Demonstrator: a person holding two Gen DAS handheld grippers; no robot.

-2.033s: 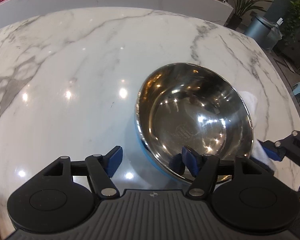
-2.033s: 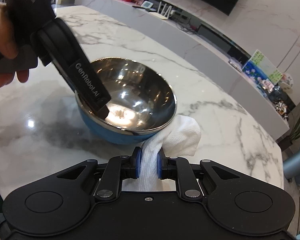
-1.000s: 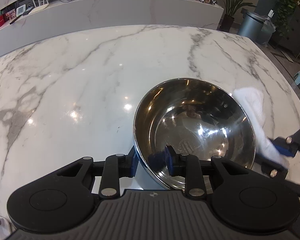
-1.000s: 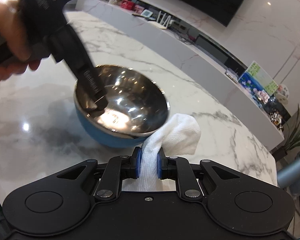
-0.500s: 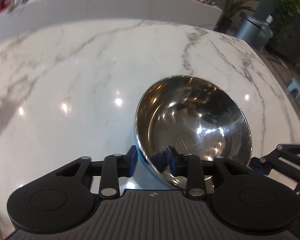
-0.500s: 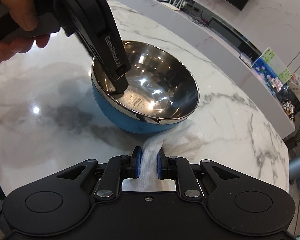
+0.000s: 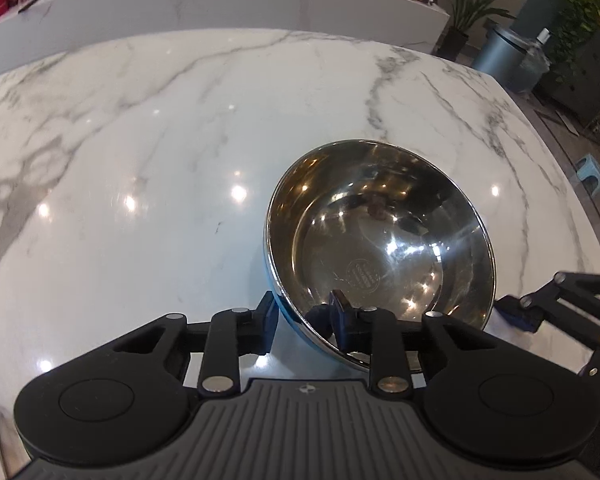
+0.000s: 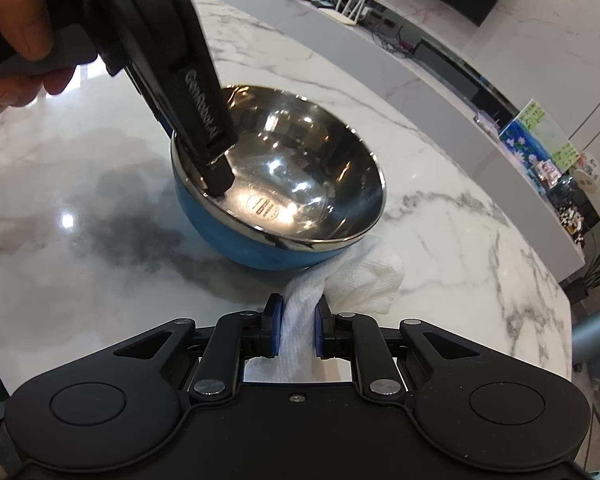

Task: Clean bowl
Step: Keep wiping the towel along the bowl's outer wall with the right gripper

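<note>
A steel bowl (image 7: 380, 240) with a blue outside (image 8: 236, 240) stands on the white marble table (image 7: 140, 140). My left gripper (image 7: 306, 316) straddles its near rim, one pad on the blue outer wall and one inside. The jaws are closing and the pads press on the wall. In the right wrist view the left gripper (image 8: 216, 176) comes down from the upper left, held by a hand (image 8: 16, 36). My right gripper (image 8: 298, 328) is shut on a white paper towel (image 8: 364, 276), which bunches against the bowl's base. The right gripper (image 7: 516, 316) sits just right of the bowl.
The table's curved edge (image 7: 572, 184) runs close to the right of the bowl. Beyond it are a grey bin (image 7: 504, 56), potted plants (image 7: 468, 4) and a small blue stool (image 7: 590, 168). A long white ledge (image 8: 420, 64) with small items lies behind the table.
The left jaws went from wide apart to closed over the bowl's near rim. The bowl has shifted nearer the right gripper and now covers part of the towel.
</note>
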